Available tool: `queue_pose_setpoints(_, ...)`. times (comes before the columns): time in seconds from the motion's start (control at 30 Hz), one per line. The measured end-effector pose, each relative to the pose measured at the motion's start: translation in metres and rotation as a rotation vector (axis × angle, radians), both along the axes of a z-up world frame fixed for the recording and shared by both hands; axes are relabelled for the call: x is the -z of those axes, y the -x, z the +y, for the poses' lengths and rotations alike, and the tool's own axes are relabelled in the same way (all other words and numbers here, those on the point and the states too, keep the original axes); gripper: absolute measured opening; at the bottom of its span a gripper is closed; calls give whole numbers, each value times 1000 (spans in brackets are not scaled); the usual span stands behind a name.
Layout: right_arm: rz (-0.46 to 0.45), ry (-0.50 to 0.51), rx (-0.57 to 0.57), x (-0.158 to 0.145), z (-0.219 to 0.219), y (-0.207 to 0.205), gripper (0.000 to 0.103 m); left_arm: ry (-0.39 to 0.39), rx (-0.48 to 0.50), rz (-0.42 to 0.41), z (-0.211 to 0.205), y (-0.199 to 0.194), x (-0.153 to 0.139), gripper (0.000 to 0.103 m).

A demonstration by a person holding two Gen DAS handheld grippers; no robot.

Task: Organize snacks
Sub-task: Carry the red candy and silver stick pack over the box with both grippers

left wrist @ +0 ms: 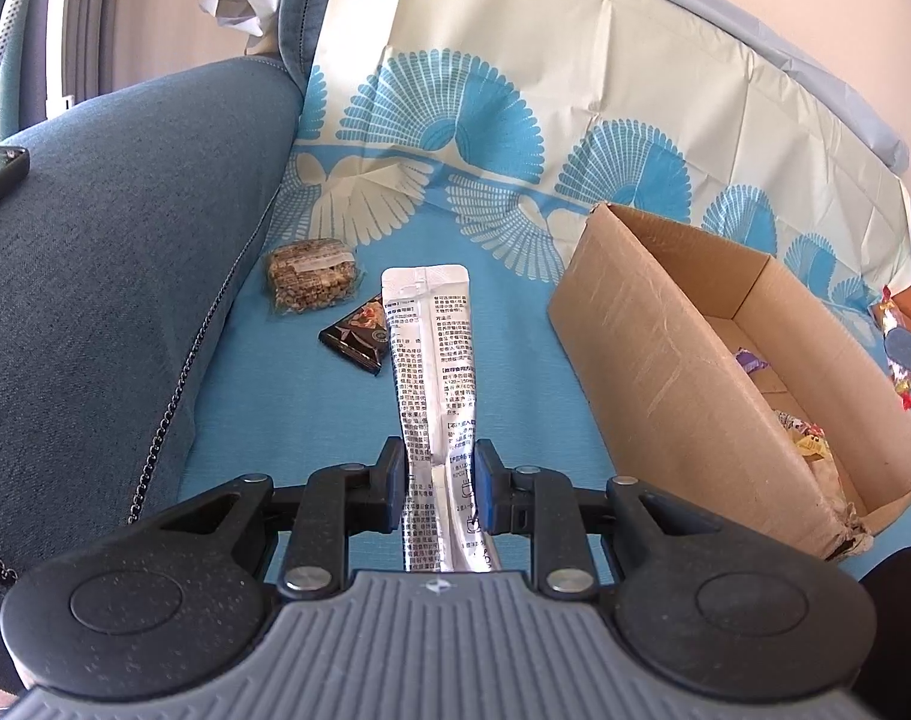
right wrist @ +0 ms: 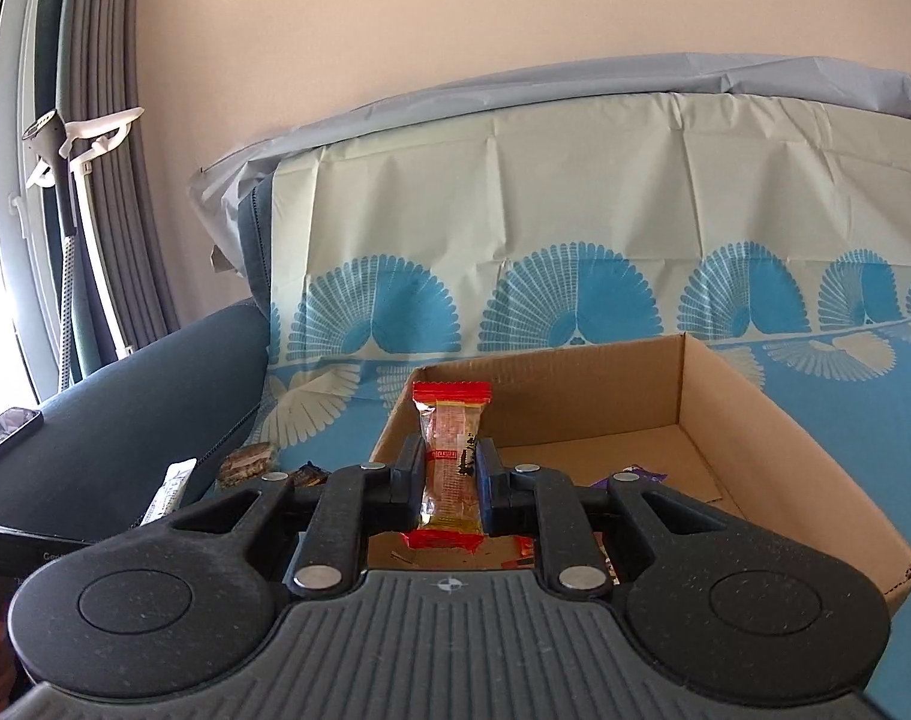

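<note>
While our right gripper (right wrist: 449, 480) pinches the red-ended snack bar (right wrist: 451, 462) at frame centre above the cardboard box (right wrist: 755, 420), our left gripper (left wrist: 440, 480) clamps the silver sachet (left wrist: 428, 360). We judge release into the box comes next.

The box (left wrist: 683, 360) is set on the sofa's cloth (left wrist: 503, 360). Left of the box a sachet (left wrist: 428, 360) is held in the left tongs (left wrist: 440, 486). Farther left of the box lie a packet (left wrist: 356, 333) and a bar (left wrist: 311, 273). Over the box a candy (right wrist: 452, 462) is held in the right tongs (right wrist: 451, 483).
</note>
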State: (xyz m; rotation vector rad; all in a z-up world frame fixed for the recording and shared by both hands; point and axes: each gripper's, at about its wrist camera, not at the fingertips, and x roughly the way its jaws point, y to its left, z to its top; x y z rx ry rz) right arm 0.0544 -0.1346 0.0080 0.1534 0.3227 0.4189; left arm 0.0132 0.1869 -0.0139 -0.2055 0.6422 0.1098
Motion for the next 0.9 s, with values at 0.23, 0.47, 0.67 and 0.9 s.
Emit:
queue_pose_setpoints(0.23, 11, -46, 26, 1, -10, -3, 18, -57, 5, -5, -12, 2, -6, 26)
queue_pose_setpoints(0.47, -28, -88, 112, -1, -24, -4, 18, -54, 19, -11, -31, -4, -19, 26)
queue_pose_setpoints(0.67, -56, -150, 248, 0, -50, -7, 18, -60, 74, -73, -65, -19, -44, 26)
queue_pose_setpoints(0.9, -43, -179, 266, 4, -60, -11, 18, -48, 157, -138, -121, -51, -72, 26)
